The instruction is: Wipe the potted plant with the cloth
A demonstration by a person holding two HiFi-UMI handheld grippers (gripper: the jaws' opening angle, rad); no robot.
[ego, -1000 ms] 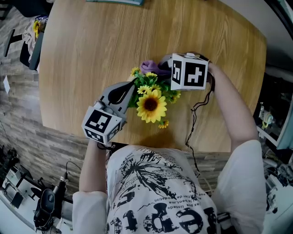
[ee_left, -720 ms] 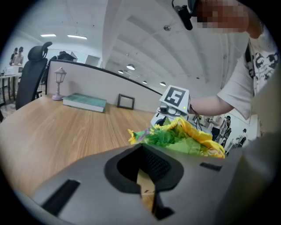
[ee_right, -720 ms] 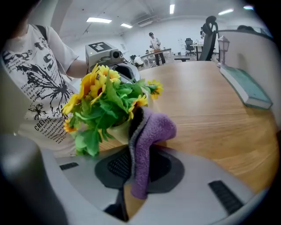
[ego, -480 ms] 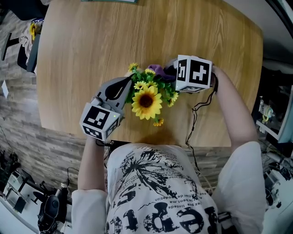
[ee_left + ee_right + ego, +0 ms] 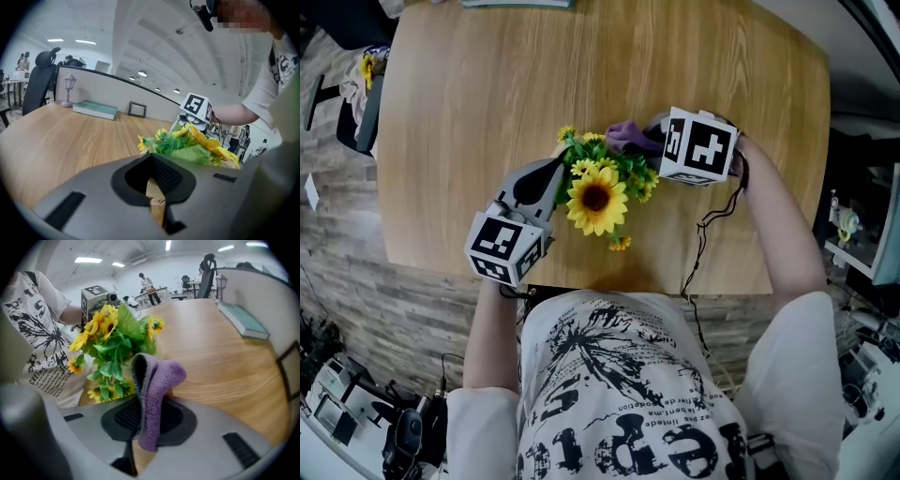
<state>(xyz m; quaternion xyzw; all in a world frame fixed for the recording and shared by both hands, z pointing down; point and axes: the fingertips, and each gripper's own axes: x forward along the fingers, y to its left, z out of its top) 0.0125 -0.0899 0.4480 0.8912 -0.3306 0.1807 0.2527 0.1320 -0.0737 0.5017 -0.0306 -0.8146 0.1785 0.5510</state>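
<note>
The potted plant [image 5: 598,192] of sunflowers and green leaves stands near the table's front edge; its pot is hidden under the blooms. My left gripper [image 5: 551,175] reaches into its left side. In the left gripper view the left gripper [image 5: 154,187] is shut on a thin tan edge that looks like the pot's rim, with the plant [image 5: 187,143] just beyond. My right gripper [image 5: 652,133] sits at the plant's far right. It is shut on the purple cloth [image 5: 625,134]. In the right gripper view the cloth [image 5: 157,380] sticks up from the right gripper [image 5: 140,427], beside the plant's leaves [image 5: 112,343].
The round wooden table [image 5: 469,112] stretches away behind the plant. A teal book [image 5: 95,108], a small lamp [image 5: 69,89] and a picture frame [image 5: 137,109] stand at its far edge. A black cable [image 5: 698,253] trails off the front edge by my right arm.
The right gripper has rolled and slid a little to the right along the plant's far side, carrying the cloth. The left gripper stays where it was against the plant.
</note>
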